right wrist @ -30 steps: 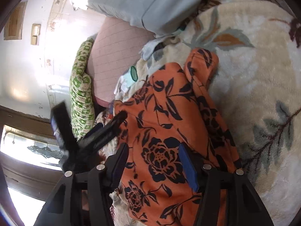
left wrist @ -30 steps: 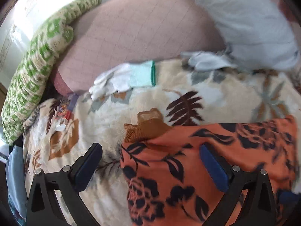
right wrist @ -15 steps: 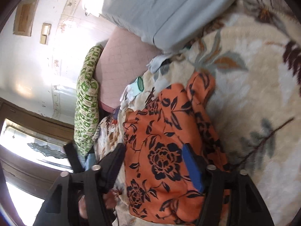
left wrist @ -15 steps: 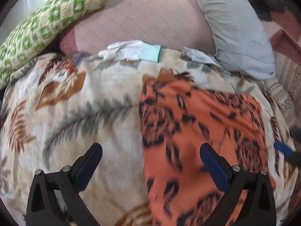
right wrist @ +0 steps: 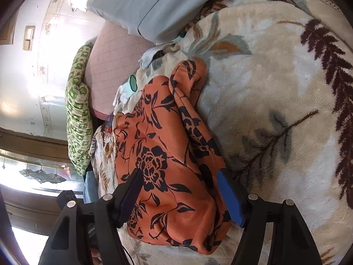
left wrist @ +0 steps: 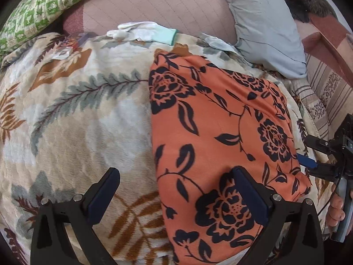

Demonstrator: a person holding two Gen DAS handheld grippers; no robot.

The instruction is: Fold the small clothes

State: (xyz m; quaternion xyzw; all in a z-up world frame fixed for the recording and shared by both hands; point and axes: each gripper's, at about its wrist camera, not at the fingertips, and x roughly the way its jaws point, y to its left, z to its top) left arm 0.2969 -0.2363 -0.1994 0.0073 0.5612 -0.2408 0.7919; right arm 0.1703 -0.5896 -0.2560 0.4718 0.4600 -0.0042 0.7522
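An orange garment with black flowers (left wrist: 220, 132) lies folded on the leaf-patterned blanket (left wrist: 77, 121). My left gripper (left wrist: 176, 194) is open above its near left edge, one finger over the blanket and one over the cloth. The right gripper (left wrist: 308, 154) shows at the garment's right edge in the left wrist view. In the right wrist view the right gripper (right wrist: 178, 196) is open with its jaws on either side of the garment's (right wrist: 163, 154) bunched near corner, holding nothing.
A white glove with a green cuff (left wrist: 143, 33) lies at the far edge of the blanket. A pink cushion (left wrist: 154, 2), a green patterned pillow (left wrist: 44, 6) and a grey pillow (left wrist: 264, 22) stand behind. A striped cover (left wrist: 324, 92) lies to the right.
The left gripper rose and drew back, so the whole garment lies flat in view. The right gripper moved in closer around the garment's corner.
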